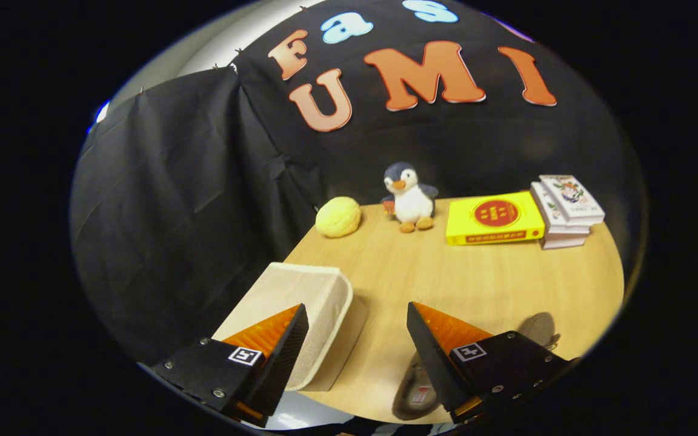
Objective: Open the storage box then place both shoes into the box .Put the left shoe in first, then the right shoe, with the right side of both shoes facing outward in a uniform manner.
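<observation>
Cream storage box [300,315] at the wooden table's [476,284] near-left edge, behind one finger; shoes [418,387] partly hidden beneath the other. Gripper [358,339] spread wide, empty. Beyond: yellow ball [338,217], plush penguin [409,197], yellow book [494,218], stacked boxes [567,209].

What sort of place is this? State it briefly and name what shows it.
Likely a staged recording booth, not a home: black cloth wall behind a wooden table set with props, a plush penguin and stacked books. The gripper hangs open above it.
</observation>
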`<act>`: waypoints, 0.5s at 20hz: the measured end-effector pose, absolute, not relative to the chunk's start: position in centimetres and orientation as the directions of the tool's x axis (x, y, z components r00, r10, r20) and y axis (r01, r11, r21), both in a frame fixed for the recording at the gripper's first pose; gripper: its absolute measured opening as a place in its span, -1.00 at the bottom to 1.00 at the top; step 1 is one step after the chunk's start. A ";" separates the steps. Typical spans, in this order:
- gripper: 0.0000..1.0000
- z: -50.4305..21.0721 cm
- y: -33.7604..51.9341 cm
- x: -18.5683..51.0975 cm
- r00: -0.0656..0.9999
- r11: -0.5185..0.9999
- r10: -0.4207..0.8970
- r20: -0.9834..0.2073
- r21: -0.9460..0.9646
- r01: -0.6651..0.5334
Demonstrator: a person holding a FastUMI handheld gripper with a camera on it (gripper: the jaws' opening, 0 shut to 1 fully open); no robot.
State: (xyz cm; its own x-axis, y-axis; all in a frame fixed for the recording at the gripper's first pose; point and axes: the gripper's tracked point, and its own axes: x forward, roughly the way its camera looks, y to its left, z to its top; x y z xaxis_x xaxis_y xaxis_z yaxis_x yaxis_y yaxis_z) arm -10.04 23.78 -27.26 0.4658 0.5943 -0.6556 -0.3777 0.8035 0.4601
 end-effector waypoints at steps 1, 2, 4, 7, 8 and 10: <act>0.96 -28.1 24.8 -11.2 0.414 0.786 0.617 -0.670 0.492 -0.374; 0.96 -28.8 25.8 -12.1 0.375 0.770 0.636 -0.675 0.519 -0.371; 0.96 -30.6 27.1 -13.6 0.298 0.746 0.661 -0.689 0.560 -0.362; 0.96 -32.9 29.2 -15.5 0.207 0.723 0.683 -0.701 0.607 -0.330; 0.95 -33.7 29.7 -15.9 0.186 0.720 0.685 -0.704 0.615 -0.322; 0.95 -34.5 30.2 -16.6 0.136 0.705 0.699 -0.702 0.645 -0.294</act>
